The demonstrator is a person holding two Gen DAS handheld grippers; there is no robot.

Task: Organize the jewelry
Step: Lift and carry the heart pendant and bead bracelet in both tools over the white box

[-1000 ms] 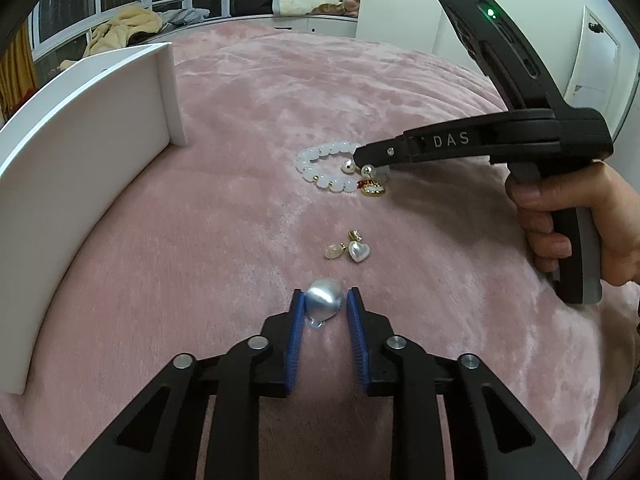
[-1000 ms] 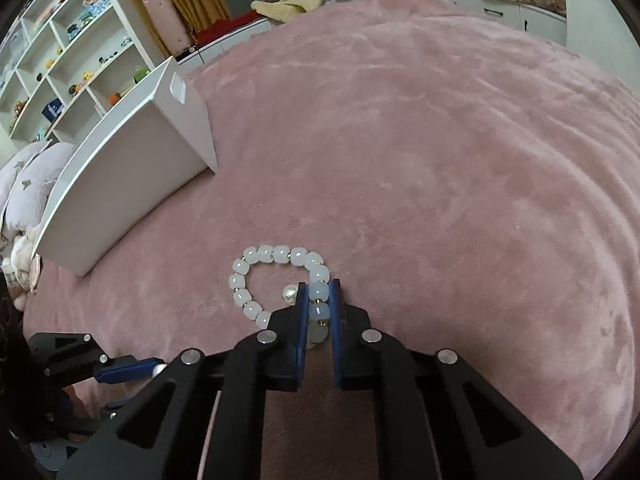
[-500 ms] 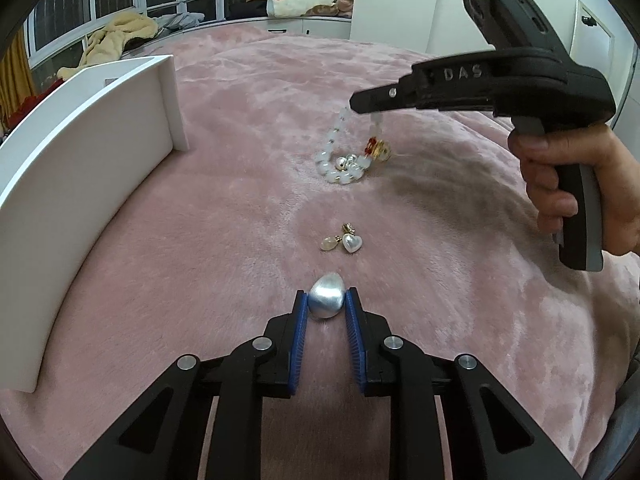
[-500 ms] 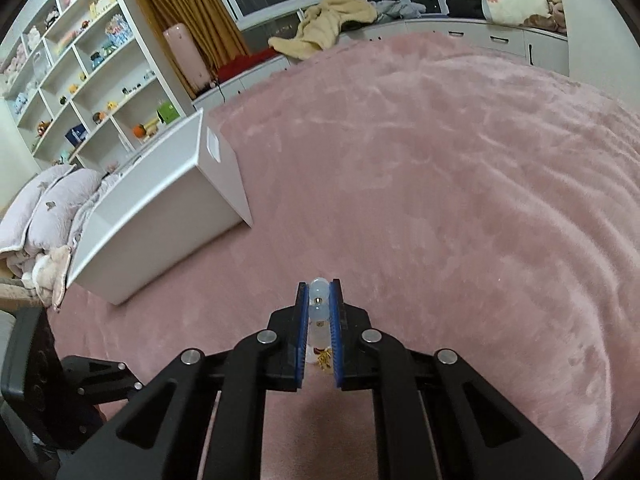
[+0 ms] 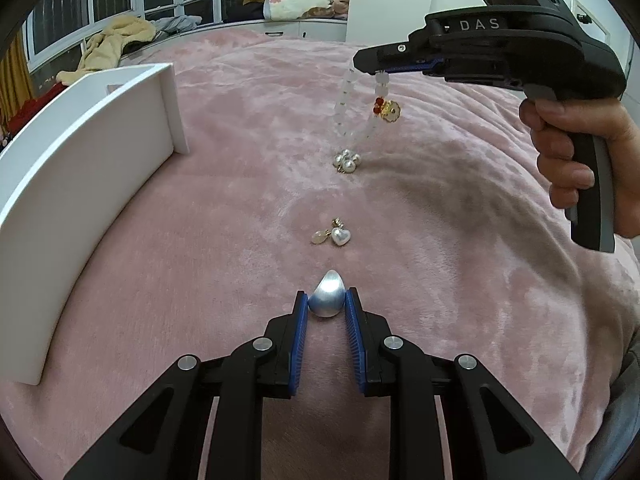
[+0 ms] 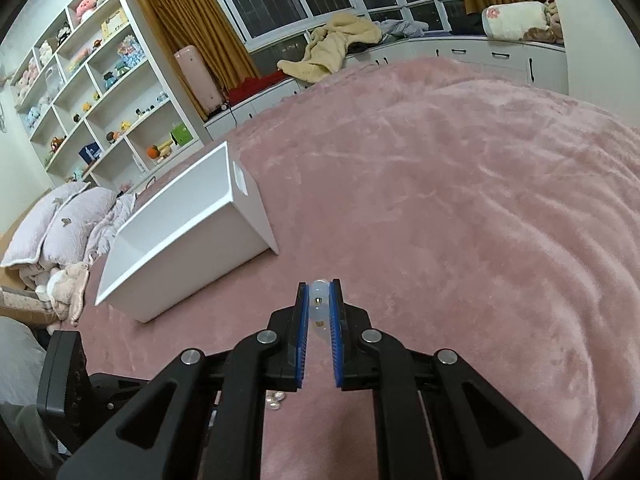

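From the left wrist view, the left gripper (image 5: 327, 307) is seen clamped on a silver teardrop-shaped piece (image 5: 327, 295), held between its blue pads above the pink blanket (image 5: 248, 208) of a bed. Just ahead on the blanket a heart-shaped pearl charm (image 5: 340, 236) lies touching a small pale stone charm (image 5: 318, 237). Farther off, the right gripper (image 5: 374, 65) is held by a hand (image 5: 576, 148); the letters "DAS" are read on its black body. A bracelet of pale beads (image 5: 347, 108) hangs from its closed tip, with a red and gold charm (image 5: 388, 110) on one side and a cluster of pearls (image 5: 347, 160) at the bottom, at or just above the blanket. A white box (image 5: 100, 152) stands at the left.

From the right wrist view, the right gripper (image 6: 319, 300) is seen closed on pale beads of the bracelet (image 6: 319, 306). The white box (image 6: 192, 236) lies open ahead to the left; a small label on its end wall cannot be read. A white shelf (image 6: 104, 92) with small figures is seen behind.
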